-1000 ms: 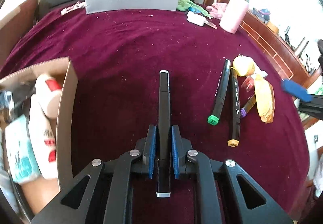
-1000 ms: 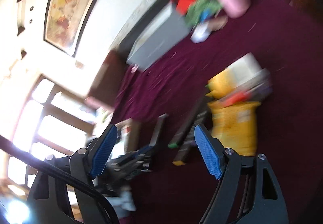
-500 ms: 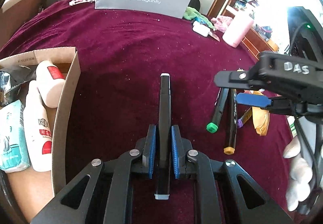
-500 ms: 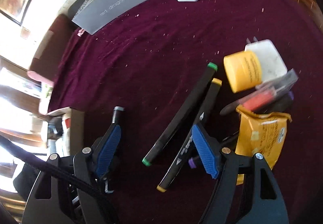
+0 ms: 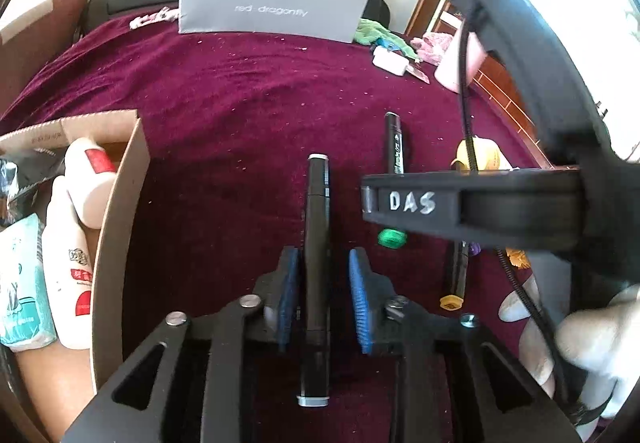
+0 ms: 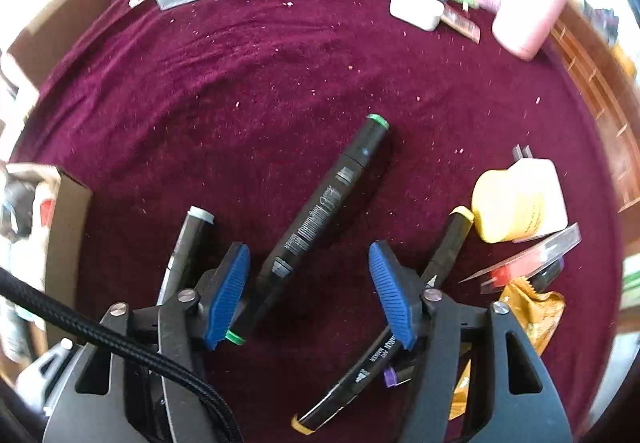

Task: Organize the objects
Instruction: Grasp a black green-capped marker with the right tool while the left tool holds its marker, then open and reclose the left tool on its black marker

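- While your left gripper (image 5: 323, 295) opens its jaws, the grey-capped marker (image 5: 317, 243) lies between the blue pads, which have let go of it.
- Your right gripper (image 6: 310, 293) is closing its jaws over the green-capped marker (image 6: 320, 227); they are apart and not yet pressing on it.
- Count four markers on the maroon cloth (image 6: 260, 83): grey, green, a yellow-capped marker (image 6: 444, 255) just right of the right jaw, and a purple-capped one (image 6: 388, 377) mostly hidden.
- One cardboard box (image 5: 120, 203) stands at left, holding two white bottles (image 5: 68, 263) and one teal pack (image 5: 20, 283).
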`<state>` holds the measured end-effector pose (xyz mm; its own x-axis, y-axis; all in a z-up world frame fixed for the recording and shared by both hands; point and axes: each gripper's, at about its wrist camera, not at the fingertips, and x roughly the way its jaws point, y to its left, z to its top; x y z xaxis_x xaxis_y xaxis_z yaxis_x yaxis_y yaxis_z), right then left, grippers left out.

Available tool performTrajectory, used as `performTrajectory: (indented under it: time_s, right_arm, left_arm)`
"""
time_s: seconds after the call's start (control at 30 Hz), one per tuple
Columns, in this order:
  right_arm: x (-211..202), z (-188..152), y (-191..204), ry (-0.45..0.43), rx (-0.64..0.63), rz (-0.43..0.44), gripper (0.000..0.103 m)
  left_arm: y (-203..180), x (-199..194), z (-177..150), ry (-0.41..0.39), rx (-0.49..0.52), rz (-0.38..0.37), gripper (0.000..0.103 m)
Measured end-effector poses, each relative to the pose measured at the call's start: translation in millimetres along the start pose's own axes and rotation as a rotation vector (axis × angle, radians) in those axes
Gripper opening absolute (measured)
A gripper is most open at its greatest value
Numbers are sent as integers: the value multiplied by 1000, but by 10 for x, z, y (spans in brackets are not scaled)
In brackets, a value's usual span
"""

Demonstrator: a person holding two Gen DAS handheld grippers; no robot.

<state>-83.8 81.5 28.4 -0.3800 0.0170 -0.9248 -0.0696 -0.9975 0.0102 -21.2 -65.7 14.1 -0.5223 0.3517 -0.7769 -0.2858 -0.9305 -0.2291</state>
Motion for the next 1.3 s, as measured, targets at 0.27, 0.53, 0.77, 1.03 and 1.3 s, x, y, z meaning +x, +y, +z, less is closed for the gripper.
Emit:
performTrajectory:
  time_s: [0.27, 0.53, 0.77, 1.03, 1.3]
  right_arm:
    - [-10, -61, -197, -43, 47, 34, 12]
    - [-274, -343, -392, -32, 149, 285, 12]
    - [-420, -553, -456, -40, 200, 388, 12]
    - [-541, -699, -457, -56, 198, 426, 12]
    - [-579, -767, -534, -68, 216, 472, 12]
  left_arm:
    - [47, -66, -35, 50, -35, -62, 11]
    - [105, -352, -199, 26, -81, -111, 11]
    - [55, -460, -256, 32, -70, -86, 11]
    - [-69, -324, -116, 27, 4, 13, 36]
    - [-344, 21, -95, 54, 186, 156, 33]
